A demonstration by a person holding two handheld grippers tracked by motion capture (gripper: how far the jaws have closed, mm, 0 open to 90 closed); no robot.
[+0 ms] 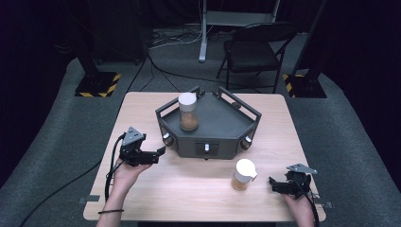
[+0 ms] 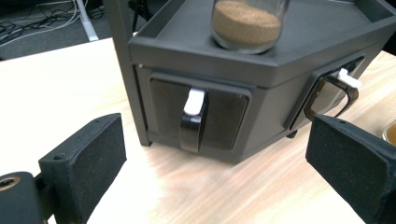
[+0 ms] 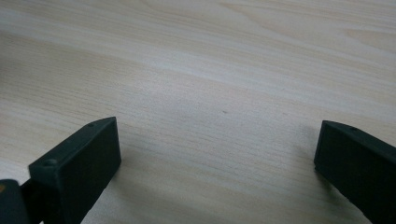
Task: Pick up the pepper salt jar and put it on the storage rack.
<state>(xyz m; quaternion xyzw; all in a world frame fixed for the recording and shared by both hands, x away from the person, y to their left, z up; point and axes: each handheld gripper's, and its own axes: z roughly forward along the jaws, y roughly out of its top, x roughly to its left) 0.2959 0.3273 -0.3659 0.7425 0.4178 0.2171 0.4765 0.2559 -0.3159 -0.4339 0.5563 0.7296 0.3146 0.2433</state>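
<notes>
From above, a dark angular cabinet (image 1: 208,127) is seen at the middle of the wooden table (image 1: 142,198), its drawer faces turned toward the person. One jar (image 1: 188,111) of brown powder stands upright on its top; a second jar (image 1: 243,174) stands upright on the table in front, near the right gripper (image 1: 273,182). The left gripper (image 2: 219,163) is held with jaws apart before a drawer handle (image 2: 192,119) with a white tab. The right gripper's jaws are likewise apart, over bare wood. No writing can be read.
</notes>
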